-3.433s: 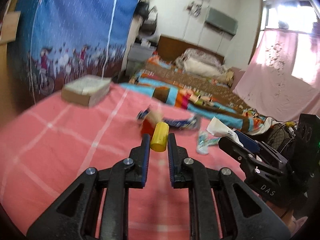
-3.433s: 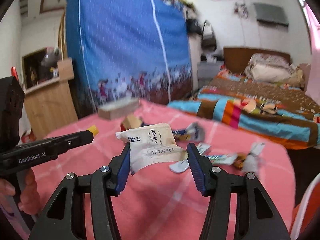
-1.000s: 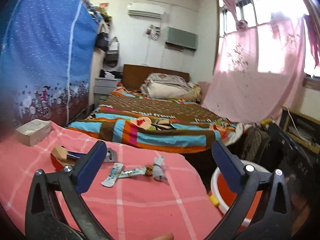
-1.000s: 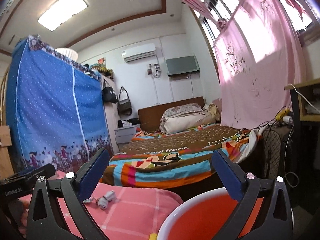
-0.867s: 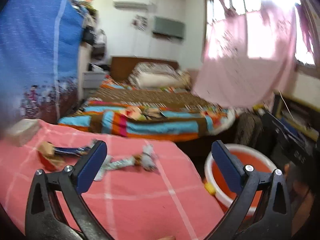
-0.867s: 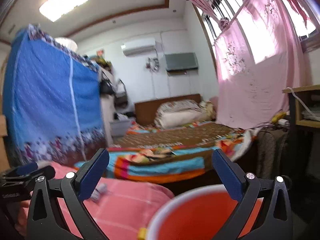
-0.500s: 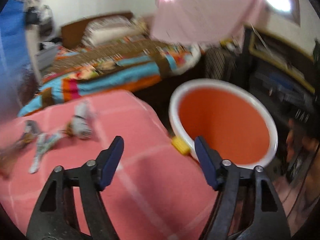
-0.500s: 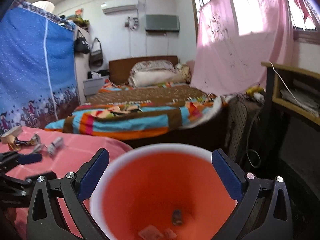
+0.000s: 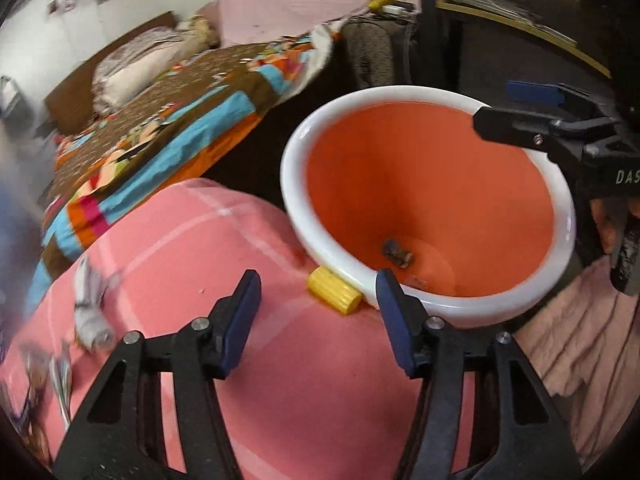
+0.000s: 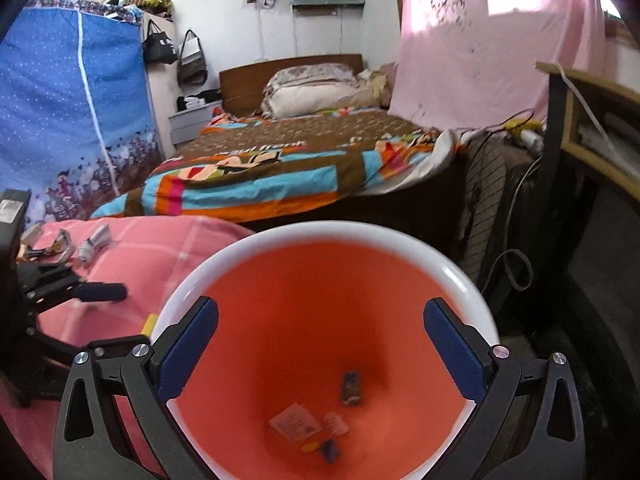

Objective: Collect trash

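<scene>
An orange bin with a white rim (image 9: 532, 304) (image 10: 468, 280) stands by the pink tablecloth (image 9: 200, 248). A yellow cylinder (image 9: 334, 291) lies at the table edge against the bin, just ahead of my open, empty left gripper (image 9: 318, 312). My right gripper (image 10: 320, 336) is open and empty above the bin mouth. A white packet (image 10: 295, 421) and small scraps (image 10: 350, 388) lie at the bin bottom. A crumpled grey wrapper (image 9: 90, 300) and more wrappers (image 9: 60, 384) lie on the table to the left.
A bed with a colourful quilt (image 10: 280, 176) lies behind the table. A blue wardrobe (image 10: 68, 112) stands at left. A dark desk with cables (image 10: 576, 148) is at right. The right gripper (image 9: 560, 128) shows over the bin's far rim.
Both grippers moved from the table to the bin. The packet is now in the bin; the yellow cylinder lies on the table edge. Both jaws are open.
</scene>
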A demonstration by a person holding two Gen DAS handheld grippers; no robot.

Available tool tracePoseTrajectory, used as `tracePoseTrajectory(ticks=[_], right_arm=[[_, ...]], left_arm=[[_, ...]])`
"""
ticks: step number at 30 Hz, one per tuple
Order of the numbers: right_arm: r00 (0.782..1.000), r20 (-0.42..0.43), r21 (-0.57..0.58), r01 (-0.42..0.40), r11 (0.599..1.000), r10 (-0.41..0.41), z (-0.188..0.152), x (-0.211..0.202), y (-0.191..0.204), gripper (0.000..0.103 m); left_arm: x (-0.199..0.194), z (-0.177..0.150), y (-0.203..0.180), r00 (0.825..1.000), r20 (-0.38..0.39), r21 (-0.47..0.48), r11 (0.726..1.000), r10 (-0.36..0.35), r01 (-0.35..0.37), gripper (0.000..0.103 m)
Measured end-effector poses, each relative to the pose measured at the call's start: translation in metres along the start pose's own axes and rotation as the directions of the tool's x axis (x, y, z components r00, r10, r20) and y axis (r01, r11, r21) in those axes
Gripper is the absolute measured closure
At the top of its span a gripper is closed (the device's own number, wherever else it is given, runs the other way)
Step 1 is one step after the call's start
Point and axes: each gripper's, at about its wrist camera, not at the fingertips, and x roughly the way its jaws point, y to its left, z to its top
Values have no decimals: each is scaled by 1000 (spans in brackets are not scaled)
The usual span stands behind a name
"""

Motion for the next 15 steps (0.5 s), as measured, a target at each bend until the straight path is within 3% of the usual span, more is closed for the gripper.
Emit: tracePoseTrajectory(ticks=[5,15], right_arm=[[1000,-8,-11,-5,1000,5,-1,0,2,0],[999,-47,-15,-14,1000,13,-3,12,6,0]], left_arm=[[2,3,10,982,-37,62,980,-188,190,41],[8,10,14,974,-95,191,957,-204,219,46]])
